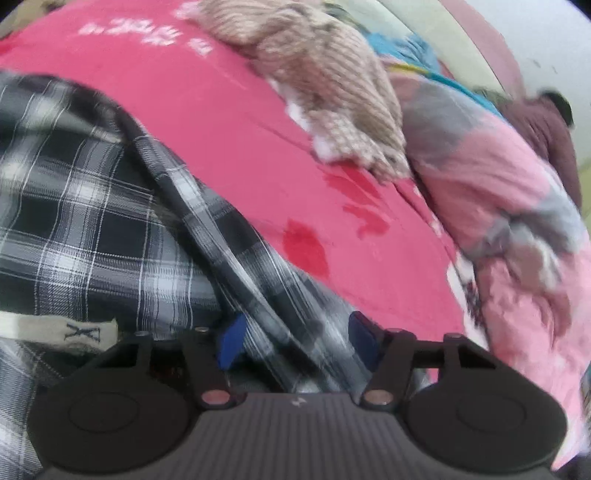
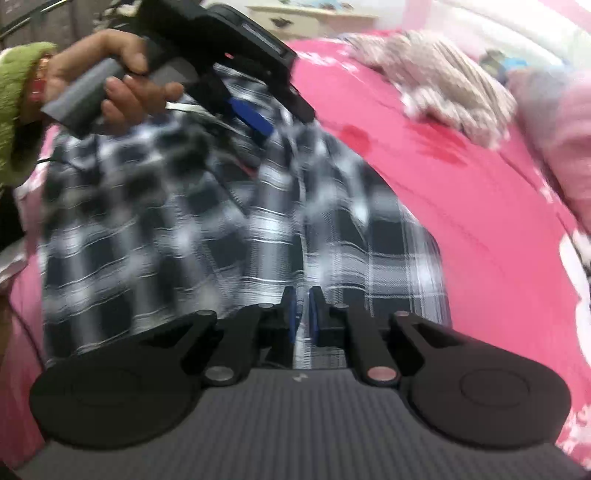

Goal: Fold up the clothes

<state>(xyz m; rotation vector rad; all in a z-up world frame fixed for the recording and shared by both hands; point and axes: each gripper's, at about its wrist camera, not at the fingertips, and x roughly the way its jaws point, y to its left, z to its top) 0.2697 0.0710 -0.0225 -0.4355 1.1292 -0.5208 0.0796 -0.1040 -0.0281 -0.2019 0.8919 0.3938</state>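
Only blurred white print on pink bedsheet, unreadable.

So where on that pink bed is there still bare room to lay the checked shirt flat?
The free patch is the pink sheet between the checked shirt and the beige knit. Along the far edge it is crowded: the knit and a pink-grey quilt are heaped there.

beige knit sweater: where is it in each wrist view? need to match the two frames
Left wrist: beige knit sweater at top centre, running down to the right over the pink bedsheet.
Right wrist: the sweater at upper right, blurred, on the same sheet.
Shared landmark: the dark red patches on the sheet just below the sweater's lower end, seen in the right wrist view too.
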